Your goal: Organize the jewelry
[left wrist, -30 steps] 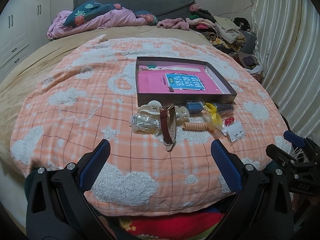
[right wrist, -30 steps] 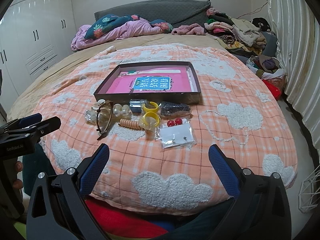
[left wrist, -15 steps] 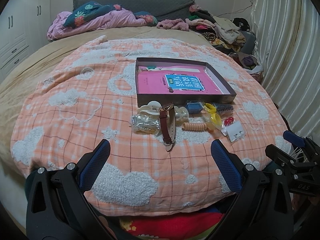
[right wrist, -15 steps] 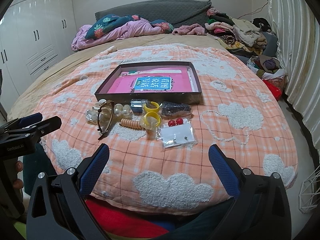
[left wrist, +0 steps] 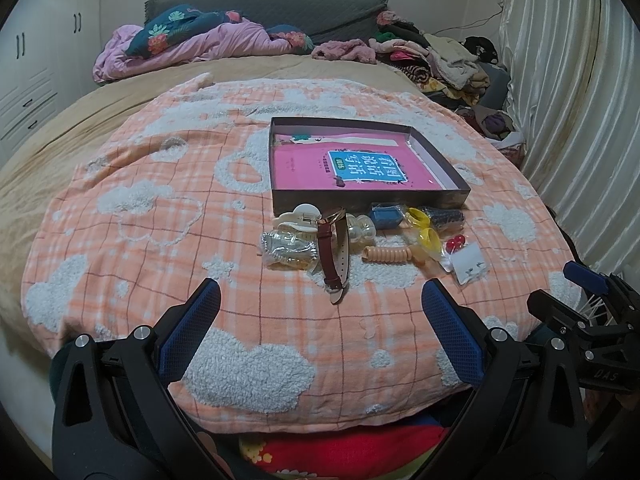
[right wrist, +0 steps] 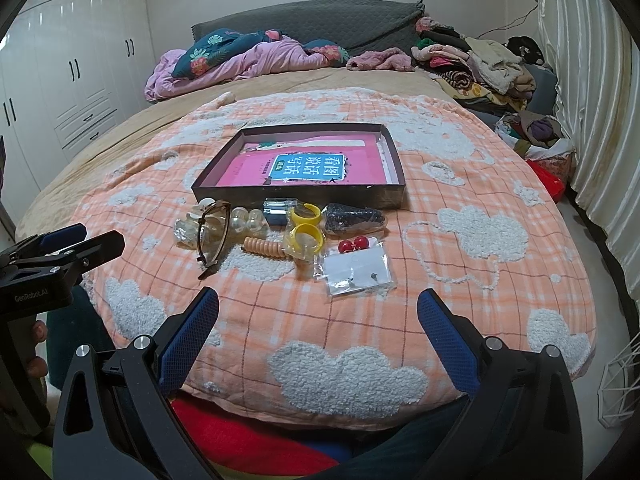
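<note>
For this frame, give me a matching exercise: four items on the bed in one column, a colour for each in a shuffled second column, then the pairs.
Things:
1. watch strap
2. coiled hair tie
3. two rings
4. pair of round beads

Colours:
A. yellow
B. red
C. brown
D. peach

Pairs: 1-C, 2-D, 3-A, 4-B

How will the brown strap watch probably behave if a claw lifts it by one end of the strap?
The watch has long thin straps that lie loosely curved over the blanket, so it would likely hang floppy and swing. It looks light. Its upper part lies among the pearl clip and neighbouring pieces, so lifting it may drag them.
</note>
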### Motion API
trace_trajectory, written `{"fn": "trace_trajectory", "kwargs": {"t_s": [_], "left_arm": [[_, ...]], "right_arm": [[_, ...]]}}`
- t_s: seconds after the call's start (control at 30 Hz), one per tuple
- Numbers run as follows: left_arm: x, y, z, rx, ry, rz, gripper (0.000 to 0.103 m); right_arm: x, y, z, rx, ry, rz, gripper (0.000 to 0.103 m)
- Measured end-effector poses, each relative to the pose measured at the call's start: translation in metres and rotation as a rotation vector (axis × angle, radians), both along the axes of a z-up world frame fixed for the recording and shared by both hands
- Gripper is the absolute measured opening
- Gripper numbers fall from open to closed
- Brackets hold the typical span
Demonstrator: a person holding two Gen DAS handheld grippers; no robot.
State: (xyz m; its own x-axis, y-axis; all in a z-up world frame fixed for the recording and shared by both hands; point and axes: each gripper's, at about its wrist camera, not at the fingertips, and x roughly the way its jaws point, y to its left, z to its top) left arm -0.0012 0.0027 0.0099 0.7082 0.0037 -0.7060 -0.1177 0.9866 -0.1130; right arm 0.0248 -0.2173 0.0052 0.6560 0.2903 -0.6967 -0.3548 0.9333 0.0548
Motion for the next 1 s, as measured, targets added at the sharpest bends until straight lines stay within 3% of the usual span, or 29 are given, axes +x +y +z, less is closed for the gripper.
{"fn": "trace_trajectory", "kwargs": {"t_s": [0.23, 0.37, 0.7, 1.0], "left_arm": [[0.000, 0.000, -0.001, 0.000, -0.002, 0.002, 0.094], [0.006, 0.006, 0.014, -0.012, 0.003, 0.012, 0.094], [0.020, 0.038, -0.013, 0.022, 0.056, 0.098, 0.094], [0.037, 0.058, -0.035, -0.048, 0.110, 0.091, 0.094]], "right_arm": [[0.003, -0.006, -0.005, 0.000, 0.001, 0.001, 0.099], [0.003, 0.002, 0.002, 0.001, 0.000, 0.006, 0.099], [0.040, 0.006, -0.010, 0.000, 0.017, 0.031, 0.099], [0.076, 0.012, -0.023, -0.021, 0.029, 0.031, 0.099]]}}
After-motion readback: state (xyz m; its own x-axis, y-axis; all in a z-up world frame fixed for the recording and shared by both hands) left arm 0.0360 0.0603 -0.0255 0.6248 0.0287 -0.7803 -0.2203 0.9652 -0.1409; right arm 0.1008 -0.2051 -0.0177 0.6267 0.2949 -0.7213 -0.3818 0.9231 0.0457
